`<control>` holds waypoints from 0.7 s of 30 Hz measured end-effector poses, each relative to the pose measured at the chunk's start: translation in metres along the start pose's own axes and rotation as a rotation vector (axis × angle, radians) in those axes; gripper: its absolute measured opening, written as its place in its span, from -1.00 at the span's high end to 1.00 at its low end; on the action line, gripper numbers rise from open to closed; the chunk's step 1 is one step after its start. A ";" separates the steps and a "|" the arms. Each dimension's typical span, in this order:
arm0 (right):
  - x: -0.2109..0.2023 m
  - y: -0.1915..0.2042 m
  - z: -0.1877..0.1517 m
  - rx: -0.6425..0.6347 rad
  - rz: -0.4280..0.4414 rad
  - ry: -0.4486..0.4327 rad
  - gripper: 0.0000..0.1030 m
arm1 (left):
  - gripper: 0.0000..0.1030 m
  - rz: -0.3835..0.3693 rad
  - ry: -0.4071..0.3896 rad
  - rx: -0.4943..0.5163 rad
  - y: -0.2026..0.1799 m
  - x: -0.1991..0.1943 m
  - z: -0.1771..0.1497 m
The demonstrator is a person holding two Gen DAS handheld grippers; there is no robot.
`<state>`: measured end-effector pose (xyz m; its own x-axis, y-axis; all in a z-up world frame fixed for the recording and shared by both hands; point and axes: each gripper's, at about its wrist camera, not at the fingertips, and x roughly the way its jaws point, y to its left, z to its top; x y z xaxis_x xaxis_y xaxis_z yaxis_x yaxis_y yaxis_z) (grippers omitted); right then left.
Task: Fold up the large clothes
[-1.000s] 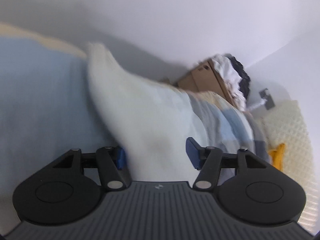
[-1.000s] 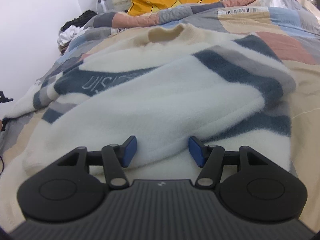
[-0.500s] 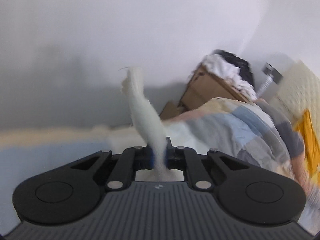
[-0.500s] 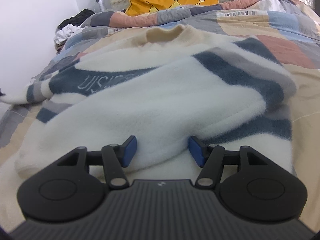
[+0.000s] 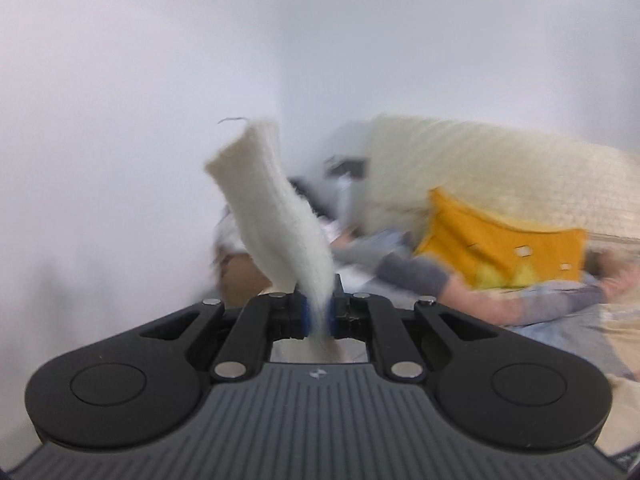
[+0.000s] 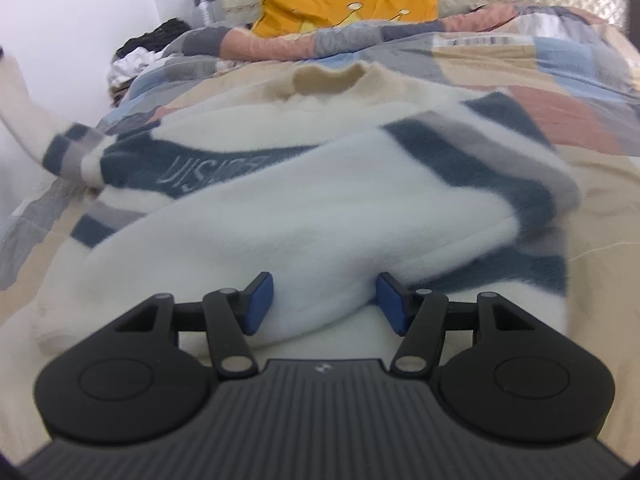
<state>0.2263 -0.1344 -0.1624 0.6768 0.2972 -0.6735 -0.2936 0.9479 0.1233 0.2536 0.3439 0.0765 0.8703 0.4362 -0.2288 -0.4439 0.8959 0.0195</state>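
A fluffy white sweater [image 6: 320,208] with navy and grey stripes lies spread on the bed, its neck opening at the far side. My left gripper [image 5: 318,316] is shut on the cream sleeve cuff [image 5: 276,216], which stands up from the jaws against the white wall. In the right wrist view that sleeve [image 6: 24,120] rises off the bed at the left edge. My right gripper [image 6: 326,304] hovers open over the sweater's near fold, and white fleece shows between its blue pads [image 6: 258,304].
A patchwork quilt [image 6: 560,92] covers the bed. A yellow pillow [image 6: 348,8] leans on the quilted headboard [image 5: 500,164]. A pile of dark and white clothes [image 6: 148,52] and a cardboard box [image 5: 240,284] sit by the white wall at the far left.
The left gripper shut on the sleeve cuff, then rose and swung toward the headboard, lifting the sleeve off the bed. The right gripper stayed put and open.
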 end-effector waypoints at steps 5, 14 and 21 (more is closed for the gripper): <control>-0.016 -0.010 0.005 0.032 -0.033 -0.049 -0.16 | 0.81 -0.137 -0.066 0.054 -0.079 -0.051 0.028; -0.050 -0.051 0.010 0.230 0.021 -0.108 -0.16 | 0.82 -0.415 -0.055 0.073 -0.224 -0.117 0.013; -0.075 -0.074 0.014 0.286 0.010 -0.234 -0.16 | 0.82 -0.566 0.060 -0.058 -0.312 -0.135 -0.083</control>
<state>0.2069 -0.2249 -0.1108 0.8205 0.2938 -0.4903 -0.1233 0.9286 0.3501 0.2569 -0.0018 0.0201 0.9629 -0.1169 -0.2430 0.0750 0.9817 -0.1752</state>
